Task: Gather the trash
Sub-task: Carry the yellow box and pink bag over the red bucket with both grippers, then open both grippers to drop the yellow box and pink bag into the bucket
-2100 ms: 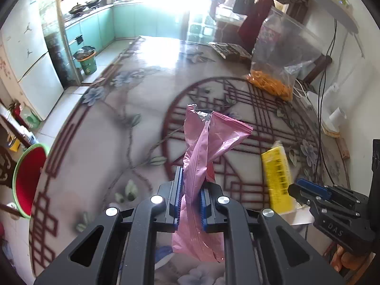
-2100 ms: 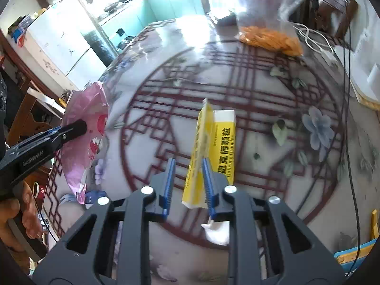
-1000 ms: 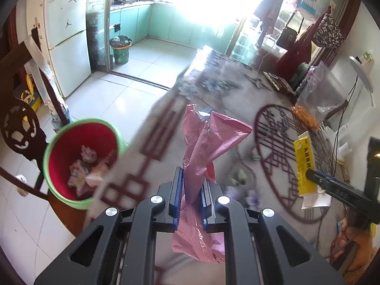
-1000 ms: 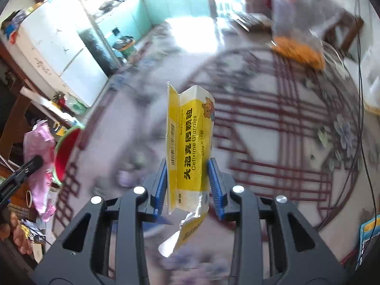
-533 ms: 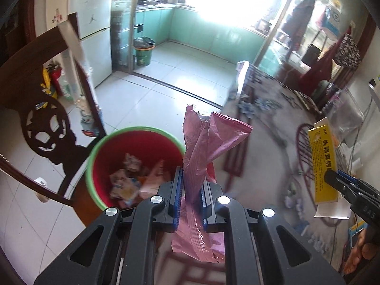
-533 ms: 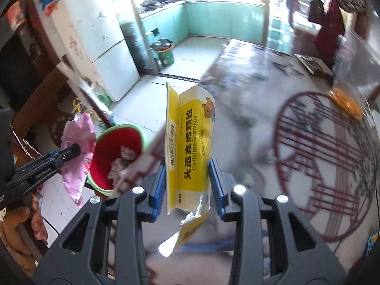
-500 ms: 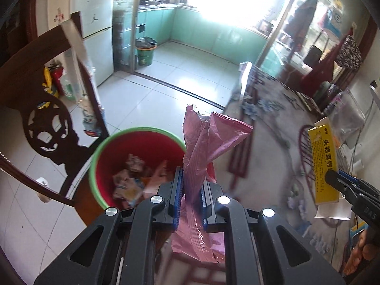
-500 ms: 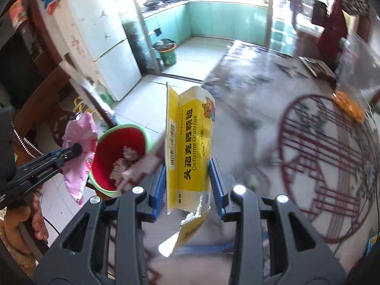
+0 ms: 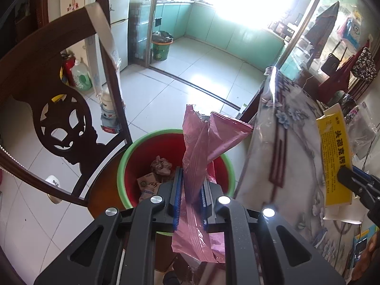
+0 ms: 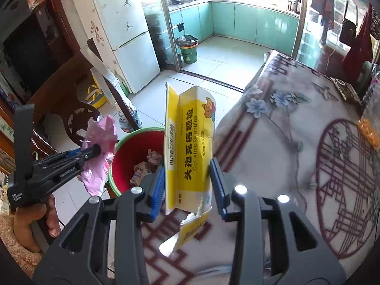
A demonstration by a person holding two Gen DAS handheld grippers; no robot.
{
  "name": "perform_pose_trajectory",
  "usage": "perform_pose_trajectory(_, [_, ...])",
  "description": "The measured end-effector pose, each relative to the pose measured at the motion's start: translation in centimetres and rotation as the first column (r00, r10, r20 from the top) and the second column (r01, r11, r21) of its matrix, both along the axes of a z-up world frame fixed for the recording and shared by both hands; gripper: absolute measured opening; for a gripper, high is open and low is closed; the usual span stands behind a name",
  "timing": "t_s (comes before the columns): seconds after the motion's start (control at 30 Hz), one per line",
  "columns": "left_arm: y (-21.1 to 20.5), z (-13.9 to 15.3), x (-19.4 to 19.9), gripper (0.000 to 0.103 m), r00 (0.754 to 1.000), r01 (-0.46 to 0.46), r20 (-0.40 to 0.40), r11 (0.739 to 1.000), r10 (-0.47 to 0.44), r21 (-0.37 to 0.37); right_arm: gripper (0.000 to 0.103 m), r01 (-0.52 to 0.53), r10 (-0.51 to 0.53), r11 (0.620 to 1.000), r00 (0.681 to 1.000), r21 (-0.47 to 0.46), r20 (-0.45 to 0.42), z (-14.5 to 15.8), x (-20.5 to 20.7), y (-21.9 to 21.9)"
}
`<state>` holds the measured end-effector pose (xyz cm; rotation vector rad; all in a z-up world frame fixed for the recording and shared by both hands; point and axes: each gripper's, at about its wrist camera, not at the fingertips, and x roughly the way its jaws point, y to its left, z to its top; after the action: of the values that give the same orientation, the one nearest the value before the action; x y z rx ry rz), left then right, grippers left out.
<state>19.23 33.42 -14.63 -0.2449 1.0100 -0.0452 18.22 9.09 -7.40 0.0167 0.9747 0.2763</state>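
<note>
Over the red bin (image 9: 133, 156) with its green rim, the left tongs (image 9: 191, 196) were clamped tight on a crumpled pink wrapper (image 9: 204, 147), which hung right above the paper scraps inside. Just beside it, at the bench (image 10: 273, 130) edge, the right tongs (image 10: 187, 185) carried a flattened yellow medicine box (image 10: 190, 152) upright between blue pads (image 10: 158, 190), pinched there with its torn flap dangling below. A wooden chair (image 9: 35, 76) stood close behind the bin.

Pink wrapper (image 9: 204, 156), yellow and white box (image 10: 190, 156), red bin (image 9: 152, 149) with a green rim, surface (image 10: 285, 142) pale with maroon lattice and flowers.
</note>
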Motion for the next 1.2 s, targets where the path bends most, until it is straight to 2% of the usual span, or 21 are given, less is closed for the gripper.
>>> perform_pose_trajectory(0.27, [1.5, -1.7, 0.8, 0.011, 0.999, -0.013, -0.032, 1.000, 0.014, 0.025, 0.037, -0.040, 0.041, 0.999, 0.999, 0.030, -0.032, -0.9, 1.6, 2.5])
perform_pose_trajectory(0.5, [2.8, -4.5, 2.6, 0.011, 0.995, -0.011, -0.102, 0.999, 0.017, 0.051, 0.037, -0.114, 0.121, 0.990, 0.988, 0.077, -0.092, -3.7, 3.7, 6.1])
perform_pose_trajectory(0.7, [3.1, -5.8, 3.6, 0.015, 0.991, -0.012, -0.136, 0.999, 0.017, 0.039, 0.038, -0.111, 0.123, 0.990, 0.982, 0.091, -0.142, -5.2, 4.3, 7.6])
perform_pose_trajectory(0.9, [2.6, -6.4, 4.1, 0.016, 0.989, 0.007, -0.150, 0.999, 0.000, 0.047, 0.038, -0.118, 0.128, 0.990, 0.981, 0.077, -0.148, -5.2, 4.5, 8.0])
perform_pose_trajectory(0.93, [2.5, -6.4, 4.2, 0.017, 0.988, 0.005, -0.151, 0.999, 0.003, 0.050, 0.040, -0.120, 0.131, 0.990, 0.980, 0.078, -0.147, -5.1, 4.6, 8.1])
perform_pose_trajectory(0.97, [2.6, -6.4, 4.3, 0.028, 0.989, -0.003, -0.149, 0.998, 0.012, 0.057, 0.048, -0.122, 0.133, 0.989, 0.980, 0.082, -0.145, -5.0, 4.6, 8.1])
perform_pose_trajectory(1.0, [2.6, -6.4, 4.3, 0.043, 0.989, -0.012, -0.148, 0.998, 0.022, 0.065, 0.053, -0.122, 0.133, 0.989, 0.981, 0.085, -0.141, -5.0, 4.7, 8.1])
perform_pose_trajectory(1.03, [2.7, -6.3, 4.3, 0.049, 0.990, -0.025, -0.140, 0.997, 0.035, 0.071, 0.062, -0.112, 0.122, 0.990, 0.984, 0.083, -0.128, -4.8, 4.6, 7.9])
perform_pose_trajectory(1.07, [2.7, -6.1, 4.1, 0.055, 0.990, -0.034, -0.132, 0.997, 0.043, 0.075, 0.063, -0.106, 0.115, 0.991, 0.986, 0.080, -0.121, -4.6, 4.6, 7.8])
perform_pose_trajectory(1.13, [2.8, -5.9, 3.8, 0.060, 0.991, -0.041, -0.122, 0.996, 0.051, 0.084, 0.063, -0.099, 0.109, 0.991, 0.987, 0.089, -0.116, -4.3, 4.5, 7.4])
perform_pose_trajectory(1.2, [2.6, -5.7, 3.4, 0.064, 0.991, -0.046, -0.120, 0.995, 0.057, 0.093, 0.068, -0.082, 0.094, 0.991, 0.989, 0.103, -0.113, -4.0, 4.2, 6.6])
